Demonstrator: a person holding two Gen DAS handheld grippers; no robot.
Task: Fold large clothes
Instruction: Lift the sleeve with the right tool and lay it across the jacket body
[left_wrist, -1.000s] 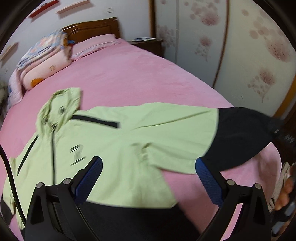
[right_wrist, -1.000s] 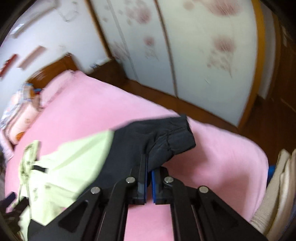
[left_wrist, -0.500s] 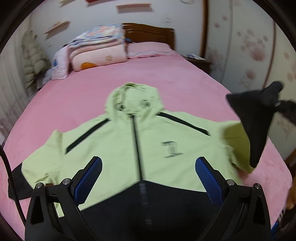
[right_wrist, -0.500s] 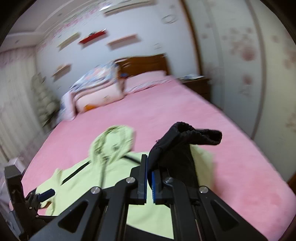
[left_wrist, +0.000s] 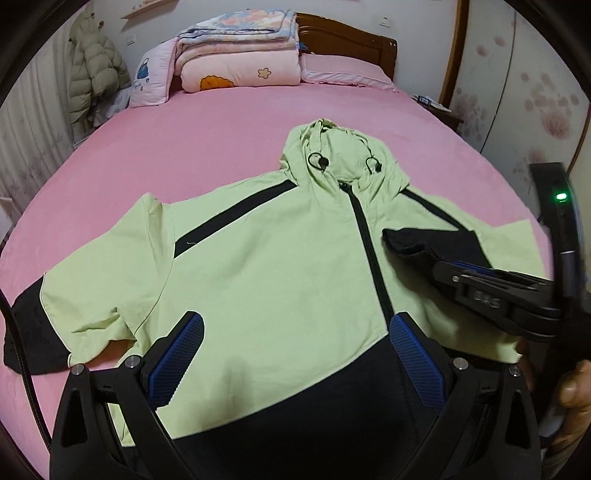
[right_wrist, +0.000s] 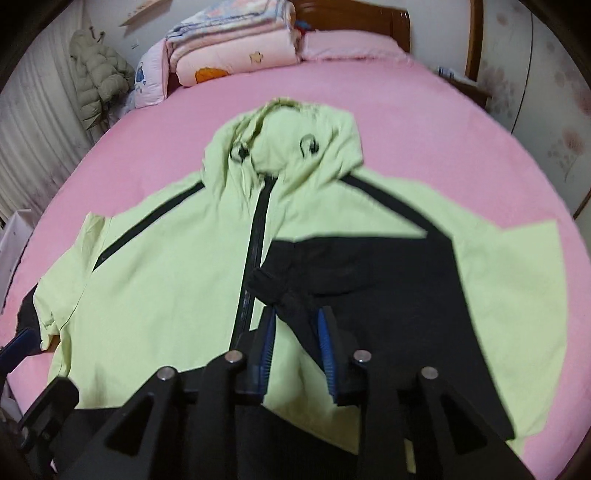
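A pale green hooded jacket with black panels and zip (left_wrist: 266, 266) is lying spread, front up, on the pink-covered bed (left_wrist: 184, 140), hood at the far end. Its right black sleeve cuff (right_wrist: 273, 288) is being laid across the chest, sitting between the partly parted fingers of the right tool (right_wrist: 297, 328), apparently being released. The left tool (left_wrist: 295, 354) is being held spread wide above the near hem. The fabric is judged light, limp and slightly slippery; the left sleeve cuff (left_wrist: 26, 332) is best pinched next.
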